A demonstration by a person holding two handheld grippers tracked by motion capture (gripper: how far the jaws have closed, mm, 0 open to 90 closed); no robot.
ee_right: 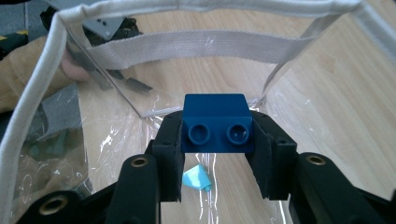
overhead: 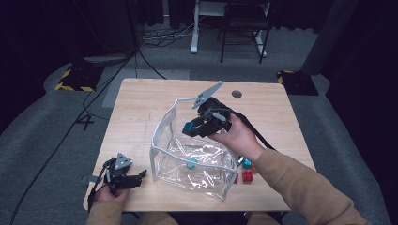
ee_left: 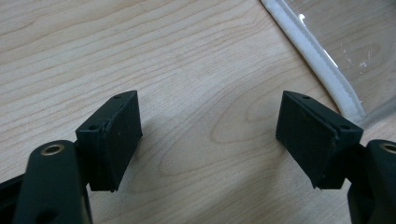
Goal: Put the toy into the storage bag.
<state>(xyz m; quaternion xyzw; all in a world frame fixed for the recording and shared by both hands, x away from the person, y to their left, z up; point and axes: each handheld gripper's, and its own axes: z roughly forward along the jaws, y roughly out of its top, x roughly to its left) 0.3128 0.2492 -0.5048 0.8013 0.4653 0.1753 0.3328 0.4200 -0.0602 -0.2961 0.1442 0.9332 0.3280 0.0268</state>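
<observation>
My right gripper [overhead: 190, 127] is shut on a blue two-stud brick [ee_right: 217, 123] and holds it over the open mouth of a clear plastic bag [overhead: 192, 150] with white fabric trim. The brick [overhead: 188, 127] hangs just above the bag's inside. A light teal piece [ee_right: 197, 178] lies on the bag's bottom below the jaws [overhead: 191, 163]. My left gripper [overhead: 136, 178] rests near the table's front left corner, open, its pads [ee_left: 116, 135] apart over bare wood beside the bag's white edge [ee_left: 317, 65].
On the table right of the bag lie a red brick [overhead: 247, 176], a teal piece [overhead: 246, 163] and an orange one behind it. The wooden table [overhead: 141, 108] has a round grommet [overhead: 236, 93] at the back. Floor cables and chair legs lie beyond.
</observation>
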